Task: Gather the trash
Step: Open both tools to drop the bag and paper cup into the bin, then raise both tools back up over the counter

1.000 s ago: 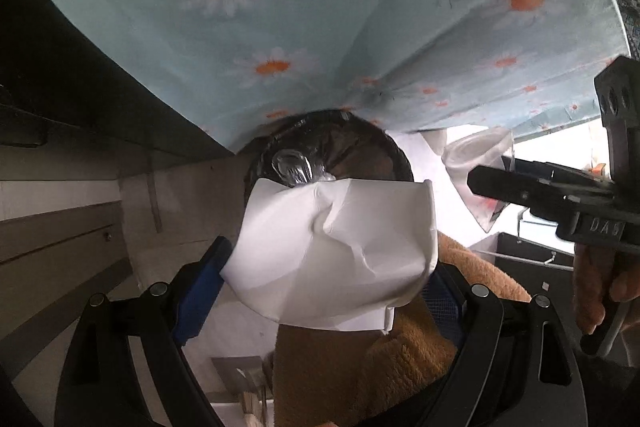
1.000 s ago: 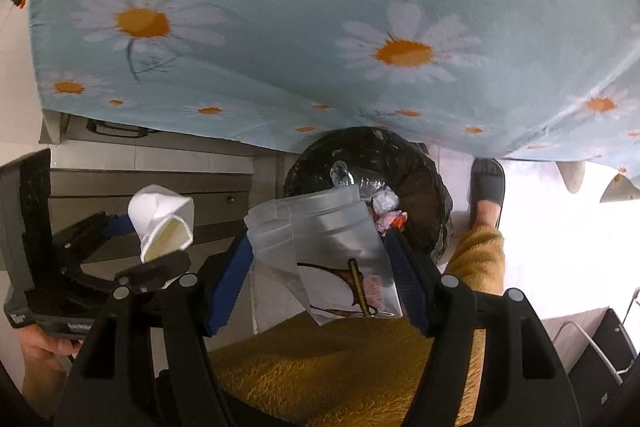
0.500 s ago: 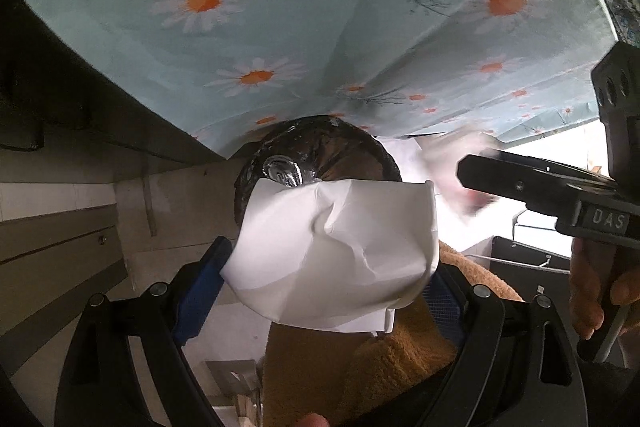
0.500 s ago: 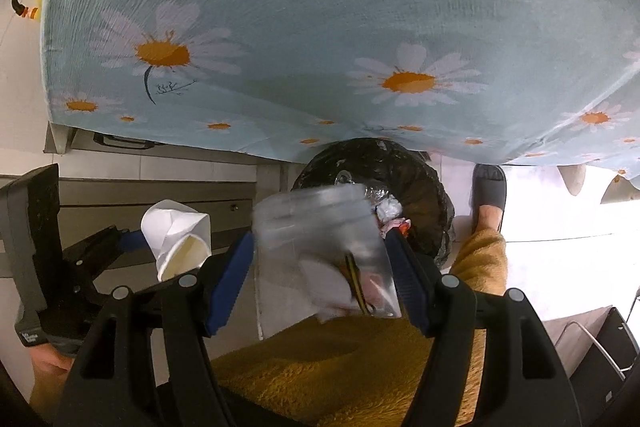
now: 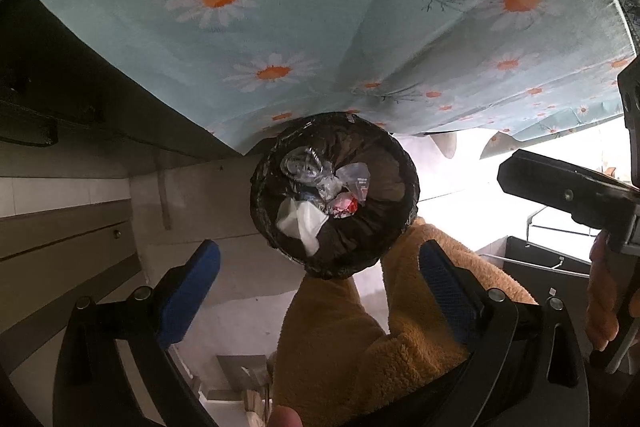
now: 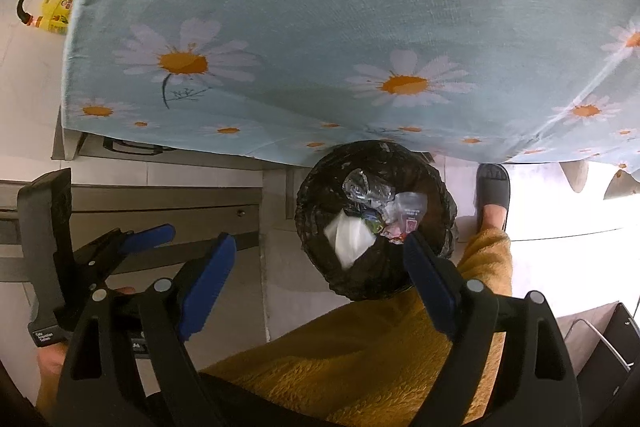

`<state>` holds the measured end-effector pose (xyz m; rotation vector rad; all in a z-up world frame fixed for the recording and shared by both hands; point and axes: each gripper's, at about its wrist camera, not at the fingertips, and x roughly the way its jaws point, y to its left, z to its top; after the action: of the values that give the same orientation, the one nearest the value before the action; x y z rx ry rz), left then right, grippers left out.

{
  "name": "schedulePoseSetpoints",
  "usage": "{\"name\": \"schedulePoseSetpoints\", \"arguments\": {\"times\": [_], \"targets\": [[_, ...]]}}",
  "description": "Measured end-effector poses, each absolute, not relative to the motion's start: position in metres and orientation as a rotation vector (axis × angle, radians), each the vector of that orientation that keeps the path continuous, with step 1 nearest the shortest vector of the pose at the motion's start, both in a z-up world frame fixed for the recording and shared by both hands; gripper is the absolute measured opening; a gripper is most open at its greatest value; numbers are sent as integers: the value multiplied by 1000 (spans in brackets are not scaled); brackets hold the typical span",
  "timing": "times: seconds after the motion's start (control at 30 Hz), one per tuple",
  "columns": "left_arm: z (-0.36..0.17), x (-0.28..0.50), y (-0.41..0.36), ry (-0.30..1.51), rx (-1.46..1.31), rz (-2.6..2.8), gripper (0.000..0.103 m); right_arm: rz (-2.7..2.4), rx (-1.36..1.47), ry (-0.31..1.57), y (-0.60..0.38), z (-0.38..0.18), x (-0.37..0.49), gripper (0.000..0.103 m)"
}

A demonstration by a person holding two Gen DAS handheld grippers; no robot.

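A round bin with a black liner [image 5: 276, 151] stands on the floor below the table edge; it also shows in the right wrist view [image 6: 320, 187]. Inside lie a white paper cup [image 5: 300, 221], a clear plastic cup [image 5: 356, 179], a crushed clear bottle [image 5: 300, 163] and a red wrapper [image 5: 346, 205]. The white cup [image 6: 350, 235] and clear cup [image 6: 410, 207] show in the right wrist view too. My left gripper [image 5: 318, 279] is open and empty above the bin. My right gripper [image 6: 318, 269] is open and empty above the bin.
A light blue daisy tablecloth [image 5: 320, 7] hangs over the table edge above the bin. Grey cabinet drawers [image 6: 160, 211] stand to the left. The person's orange fleece legs [image 6: 380, 355] and a grey slipper [image 6: 494, 187] are close to the bin. A yellow bottle [image 6: 52, 11] sits far left.
Both grippers opened. The white paper cup dropped from the left gripper and the clear plastic cup from the right gripper into the bin.
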<state>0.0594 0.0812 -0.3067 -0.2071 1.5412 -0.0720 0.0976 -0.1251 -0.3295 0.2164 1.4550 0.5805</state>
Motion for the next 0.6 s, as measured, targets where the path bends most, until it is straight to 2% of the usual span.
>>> {"name": "schedulePoseSetpoints", "arguments": {"times": [0.6], "targets": [[-256,60,80,1418,-213,-107,96,620,210,1331,-135,-277,88,85]]}}
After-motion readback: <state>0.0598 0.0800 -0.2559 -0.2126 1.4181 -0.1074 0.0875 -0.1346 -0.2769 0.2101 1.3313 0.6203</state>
